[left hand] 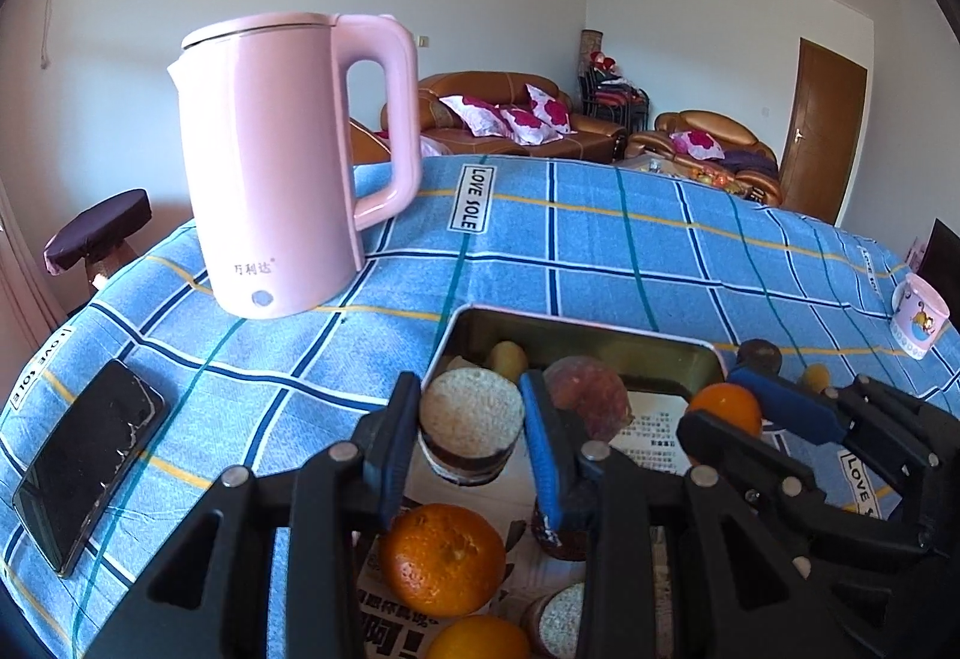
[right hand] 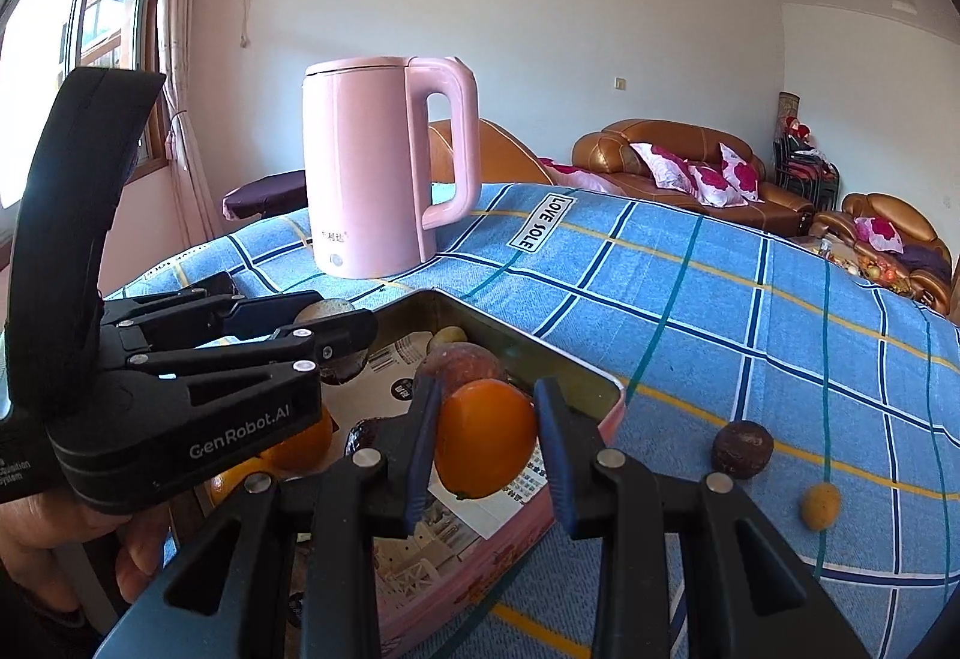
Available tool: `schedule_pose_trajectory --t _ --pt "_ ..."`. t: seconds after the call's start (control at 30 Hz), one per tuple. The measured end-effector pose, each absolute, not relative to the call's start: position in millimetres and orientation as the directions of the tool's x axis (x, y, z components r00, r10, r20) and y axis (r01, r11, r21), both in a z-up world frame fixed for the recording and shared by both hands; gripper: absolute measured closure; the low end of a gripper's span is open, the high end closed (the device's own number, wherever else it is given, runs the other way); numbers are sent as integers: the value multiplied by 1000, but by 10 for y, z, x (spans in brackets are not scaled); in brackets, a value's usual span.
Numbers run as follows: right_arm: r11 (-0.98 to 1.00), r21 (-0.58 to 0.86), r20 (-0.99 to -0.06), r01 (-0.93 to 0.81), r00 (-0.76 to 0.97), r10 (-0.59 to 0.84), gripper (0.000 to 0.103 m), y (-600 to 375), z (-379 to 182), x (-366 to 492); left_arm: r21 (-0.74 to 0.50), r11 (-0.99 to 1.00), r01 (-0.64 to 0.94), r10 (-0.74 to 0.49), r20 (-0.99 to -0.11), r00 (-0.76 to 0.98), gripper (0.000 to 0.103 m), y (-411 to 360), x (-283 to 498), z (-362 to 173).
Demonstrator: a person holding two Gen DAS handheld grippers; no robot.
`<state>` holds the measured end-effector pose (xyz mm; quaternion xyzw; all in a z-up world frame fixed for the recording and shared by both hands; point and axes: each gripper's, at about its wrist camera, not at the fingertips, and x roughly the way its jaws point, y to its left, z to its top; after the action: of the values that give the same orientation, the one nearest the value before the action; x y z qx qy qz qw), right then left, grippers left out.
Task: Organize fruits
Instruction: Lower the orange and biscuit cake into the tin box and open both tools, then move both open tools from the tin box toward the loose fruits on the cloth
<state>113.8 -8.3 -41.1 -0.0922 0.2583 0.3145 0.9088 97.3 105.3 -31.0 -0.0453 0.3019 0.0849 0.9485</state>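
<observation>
A pink tin box (left hand: 576, 338) (right hand: 522, 533) lined with printed paper sits on the blue plaid cloth. My left gripper (left hand: 471, 440) is shut on a round brown fruit with a pale cut top (left hand: 471, 422) and holds it over the box. My right gripper (right hand: 486, 449) is shut on an orange (right hand: 485, 437) (left hand: 725, 407) above the box's right rim. Inside the box lie a reddish peach (left hand: 585, 395) (right hand: 459, 365), a small yellow fruit (left hand: 507, 359), two oranges (left hand: 441, 557) and dark fruit pieces.
A pink kettle (left hand: 282, 161) (right hand: 384, 167) stands behind the box. A black phone (left hand: 90, 461) lies at the left. A dark passion fruit (right hand: 742, 449) and a small yellow fruit (right hand: 820, 506) lie on the cloth right of the box. A cup (left hand: 918, 317) stands far right.
</observation>
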Motion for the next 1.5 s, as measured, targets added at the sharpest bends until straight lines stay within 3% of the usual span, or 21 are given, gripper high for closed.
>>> schedule_pose_trajectory --t 0.57,0.6,0.67,0.7,0.77,0.9,1.03,1.3,1.5 --pt "784 6 -563 -621 646 515 68 -43 -458 1211 -25 979 -200 146 -595 790 66 1041 991 -324" --pt "782 5 -565 -623 644 516 68 -39 -459 1210 -23 979 -204 152 -590 793 64 1043 982 -317" --pt "773 3 -577 -634 630 519 68 -15 -472 1205 -21 977 -211 160 -582 797 43 1036 960 -299" --pt "776 -7 -576 -631 636 513 67 -4 -472 1192 -21 977 -212 162 -575 802 38 1036 942 -291" --pt "777 -21 -567 -629 648 509 58 -4 -462 1161 -29 977 -212 160 -563 811 26 1030 903 -272" --pt "781 -26 -549 -624 661 511 54 -50 -433 1120 -55 976 -209 146 -544 826 23 998 849 -215" --pt "798 -32 -538 -602 683 494 53 -198 -373 1116 -63 975 -211 149 -516 843 13 891 833 -140" --pt "849 -42 -533 -526 731 427 48 -706 -257 1191 -69 986 -154 99 -497 862 9 491 884 -38" --pt "923 -46 -559 -383 775 294 48 -1264 -256 1442 -68 995 -78 36 -475 879 6 84 940 34"
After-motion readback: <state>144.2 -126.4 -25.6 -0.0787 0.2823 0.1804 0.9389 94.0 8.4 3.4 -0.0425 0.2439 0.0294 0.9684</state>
